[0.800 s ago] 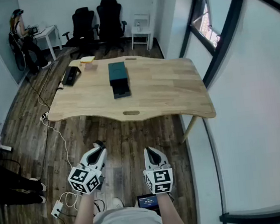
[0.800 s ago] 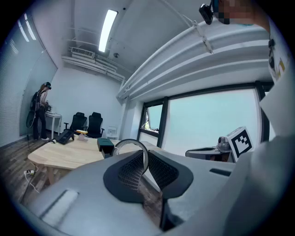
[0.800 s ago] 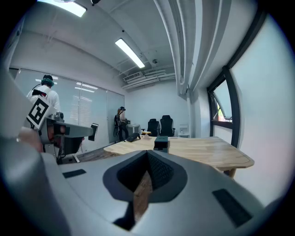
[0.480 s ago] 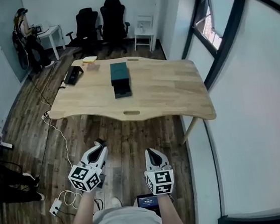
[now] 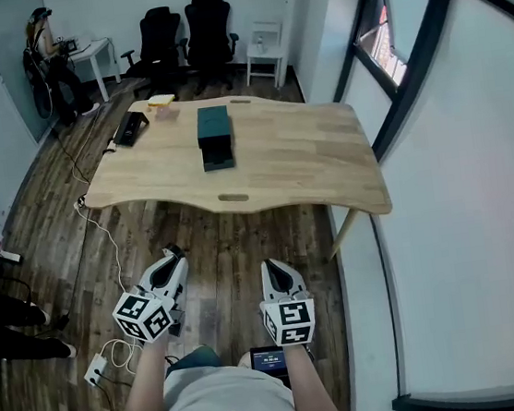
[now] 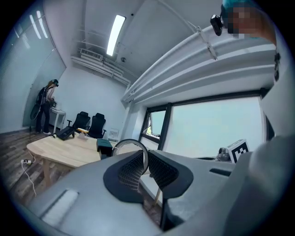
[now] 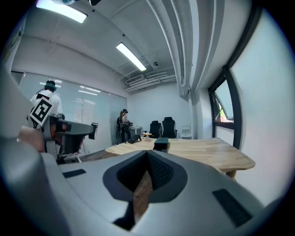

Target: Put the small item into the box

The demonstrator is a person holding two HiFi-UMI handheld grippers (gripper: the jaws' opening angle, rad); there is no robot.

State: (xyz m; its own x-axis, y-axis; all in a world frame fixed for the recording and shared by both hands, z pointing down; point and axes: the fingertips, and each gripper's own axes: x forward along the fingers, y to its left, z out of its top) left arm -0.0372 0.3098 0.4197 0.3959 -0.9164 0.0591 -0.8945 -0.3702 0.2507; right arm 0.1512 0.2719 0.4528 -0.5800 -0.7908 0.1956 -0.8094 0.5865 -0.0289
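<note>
Left gripper view: left gripper [image 6: 145, 155] jaws narrow, pinching a thin grey ring [image 6: 129, 141], which I take for the small item. Right gripper [image 7: 147, 152] closed, empty. Box [image 5: 215, 138] sits on table [image 5: 317, 160], well apart from both; I judge the approach and drop-in remain.

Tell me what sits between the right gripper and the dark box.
Head view: plank floor, then the table, whose near edge has an oval mark, then bare tabletop up to the box. Nothing else lies between it and the right gripper.
</note>
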